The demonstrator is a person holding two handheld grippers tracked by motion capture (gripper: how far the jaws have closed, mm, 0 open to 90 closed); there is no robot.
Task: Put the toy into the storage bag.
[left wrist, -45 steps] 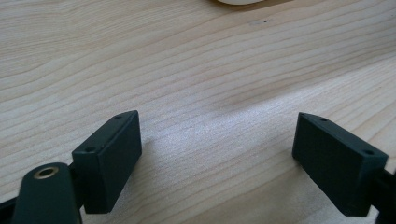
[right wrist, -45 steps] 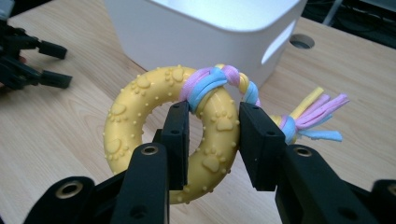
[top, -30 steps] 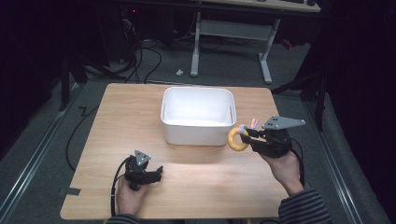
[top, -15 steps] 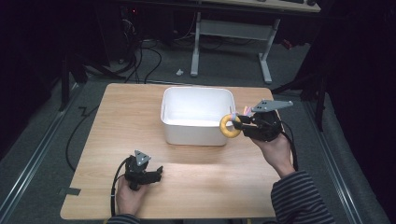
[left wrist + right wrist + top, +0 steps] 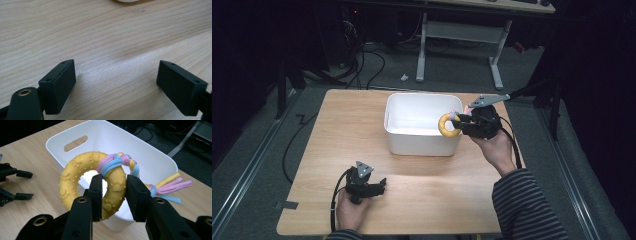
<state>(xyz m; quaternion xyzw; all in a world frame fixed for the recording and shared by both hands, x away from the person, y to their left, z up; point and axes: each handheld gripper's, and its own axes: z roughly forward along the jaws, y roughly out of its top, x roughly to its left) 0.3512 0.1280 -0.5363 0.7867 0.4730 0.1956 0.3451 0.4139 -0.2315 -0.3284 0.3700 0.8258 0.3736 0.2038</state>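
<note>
A: The right gripper has its jaws clamped on the rim of the yellow ring toy. One jaw passes through the hole, the other presses on the outside, so the toy is pinched across its band.

B: And where does the white bin lie from that claw?

A: Just ahead of it and below. The ring hangs over the bin's near right corner, partly above the rim. The knotted rope tail trails off to one side of the jaws, out past the bin's wall.

B: So the ring's flat face stands roughly upright, with the tail as the long end?

A: It looks so. The tail probably needs to clear the wall before any release.

B: The left gripper?

A: Well apart, resting low on the table, jaws wide with nothing between them. The right hand is plainly the nearer one.
</note>
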